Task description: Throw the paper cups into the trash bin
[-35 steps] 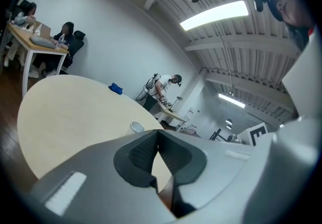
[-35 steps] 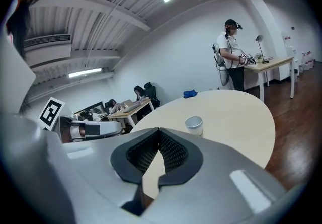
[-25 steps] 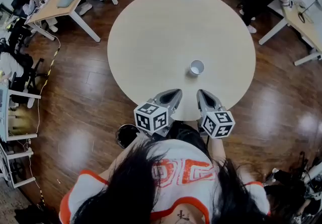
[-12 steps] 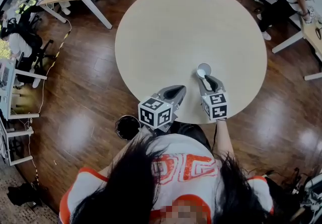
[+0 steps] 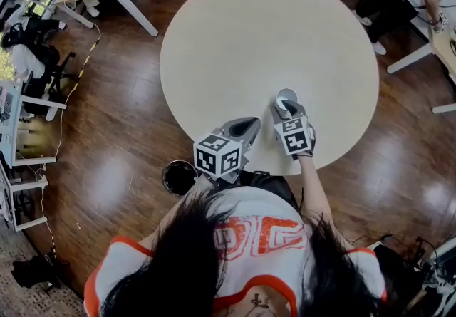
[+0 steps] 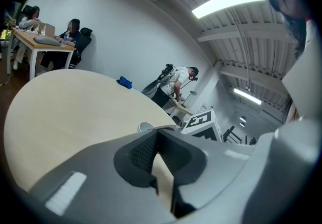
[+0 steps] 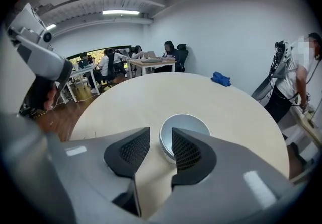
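Approach step: right gripper [image 7: 161, 140], jaws just opening wide and nothing between them yet, aims at the upright paper cup [image 7: 185, 126], just beyond its tips near the table [image 5: 235, 30] edge. Next, I judge: straddle, clamp, carry to the trash bin [image 5: 178, 177]. Left gripper [image 6: 156, 137] is closed and empty.

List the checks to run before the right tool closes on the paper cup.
1. Right tool jaws apart: ok, they have just been opening, nothing gripped.
2. Paper cup upright on the table: ok.
3. Cup centred between the jaws: not ok, only its left rim shows in the gap.
4. Pads touching the cup: cannot tell.
5. Left tool out of the way: ok, shut and empty.
6. Trash bin located: ok, on the floor by the table's near edge.
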Available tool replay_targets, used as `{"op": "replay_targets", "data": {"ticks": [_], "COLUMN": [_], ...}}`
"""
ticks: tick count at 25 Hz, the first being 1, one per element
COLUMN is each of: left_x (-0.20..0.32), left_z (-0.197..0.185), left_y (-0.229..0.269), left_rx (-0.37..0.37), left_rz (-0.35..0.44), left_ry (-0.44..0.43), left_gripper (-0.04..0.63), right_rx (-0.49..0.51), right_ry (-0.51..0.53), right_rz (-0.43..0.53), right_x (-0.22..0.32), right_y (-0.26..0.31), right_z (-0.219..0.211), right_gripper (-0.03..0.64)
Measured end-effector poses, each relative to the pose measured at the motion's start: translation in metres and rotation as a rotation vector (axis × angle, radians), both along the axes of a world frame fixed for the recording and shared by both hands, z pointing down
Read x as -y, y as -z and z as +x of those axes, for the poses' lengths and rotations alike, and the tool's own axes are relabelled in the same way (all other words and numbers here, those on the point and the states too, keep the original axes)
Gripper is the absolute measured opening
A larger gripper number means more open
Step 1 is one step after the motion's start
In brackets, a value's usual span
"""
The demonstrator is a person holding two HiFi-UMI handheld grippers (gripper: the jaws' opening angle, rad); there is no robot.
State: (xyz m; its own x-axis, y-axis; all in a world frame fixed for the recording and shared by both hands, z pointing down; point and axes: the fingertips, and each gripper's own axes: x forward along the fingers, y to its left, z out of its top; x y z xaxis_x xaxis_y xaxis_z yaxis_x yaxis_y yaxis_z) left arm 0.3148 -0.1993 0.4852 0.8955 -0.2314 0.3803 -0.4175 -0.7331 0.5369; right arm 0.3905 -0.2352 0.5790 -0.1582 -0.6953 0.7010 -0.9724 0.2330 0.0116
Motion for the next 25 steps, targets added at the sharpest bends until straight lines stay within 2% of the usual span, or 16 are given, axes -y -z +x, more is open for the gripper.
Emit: {"op": "replay_targets", "data": {"ticks": [5, 9, 18, 25], "left_x": [0.006, 0.012, 0.015, 0.009], "left_z": [-0.006, -0.01, -0.028, -0.042], "left_y": [-0.001, -0.003, -0.001, 0.0], "left_rx": [0.002, 0.004, -0.003, -0.01], "left_rz": [-0.005, -0.004, 0.008, 0.017], "left_ry": [0.019, 0.037, 0.061, 0.044], "left_gripper": [0.0, 0.0, 0.0, 0.0], "right_rx": [-0.04, -0.018, 0.082, 0.109], "right_ry": [-0.019, -0.051, -0.137, -0.157], "right_rz": [-0.011, -0.024, 0.005, 0.061], "right_x": [0.005, 0.005, -0.006, -0.019], "right_y": [-0.003, -0.006, 0.008, 0.028], "right_z": [0.005, 0.01, 0.006, -0.012], "right_gripper": [0.11, 0.031, 0.031, 0.029]}}
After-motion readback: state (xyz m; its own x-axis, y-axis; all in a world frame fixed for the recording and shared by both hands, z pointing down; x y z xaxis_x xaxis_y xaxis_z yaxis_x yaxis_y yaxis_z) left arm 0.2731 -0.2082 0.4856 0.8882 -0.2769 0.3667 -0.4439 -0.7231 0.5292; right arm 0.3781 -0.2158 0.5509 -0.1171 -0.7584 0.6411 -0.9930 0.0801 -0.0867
